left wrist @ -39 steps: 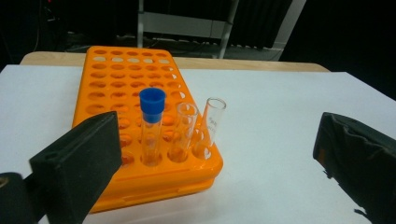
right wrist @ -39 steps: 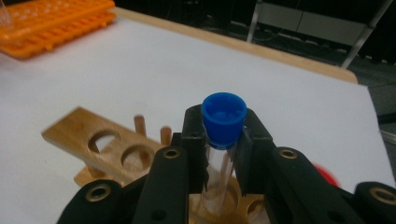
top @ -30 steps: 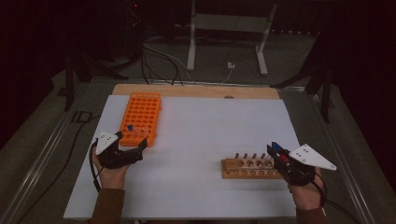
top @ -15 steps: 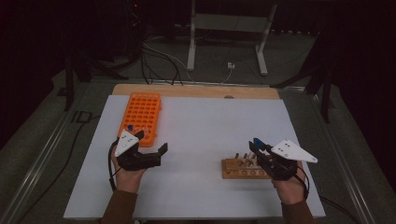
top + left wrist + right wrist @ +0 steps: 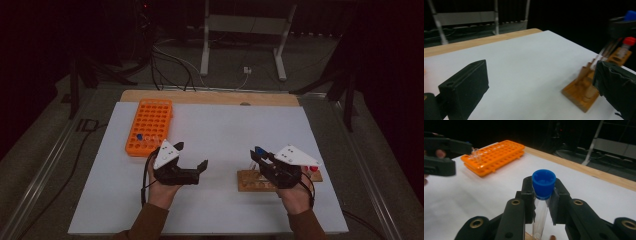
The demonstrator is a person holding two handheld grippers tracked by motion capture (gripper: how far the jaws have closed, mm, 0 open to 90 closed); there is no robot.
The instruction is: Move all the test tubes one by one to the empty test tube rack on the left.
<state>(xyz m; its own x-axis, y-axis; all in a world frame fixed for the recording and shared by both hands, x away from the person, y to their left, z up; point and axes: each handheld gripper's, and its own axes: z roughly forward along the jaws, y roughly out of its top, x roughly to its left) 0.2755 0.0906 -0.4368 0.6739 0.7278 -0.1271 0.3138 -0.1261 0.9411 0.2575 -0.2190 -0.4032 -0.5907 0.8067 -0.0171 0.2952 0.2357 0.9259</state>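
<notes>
Left claw [image 5: 192, 162] hovered mid-surface, near front edge, jaws spread wide, nothing between. Right claw [image 5: 259, 156] poised above wooden rack [image 5: 250, 181] near front right corner, clenched on tube [image 5: 541, 210] just under its cap. Tube clear, blue-capped, upright, lower end at rack. Red-capped tube [image 5: 626, 46] stood in rack. Orange rack [image 5: 150, 125] lay near rear left corner. Surface [image 5: 225, 125] white; room dark, cables on floor.
</notes>
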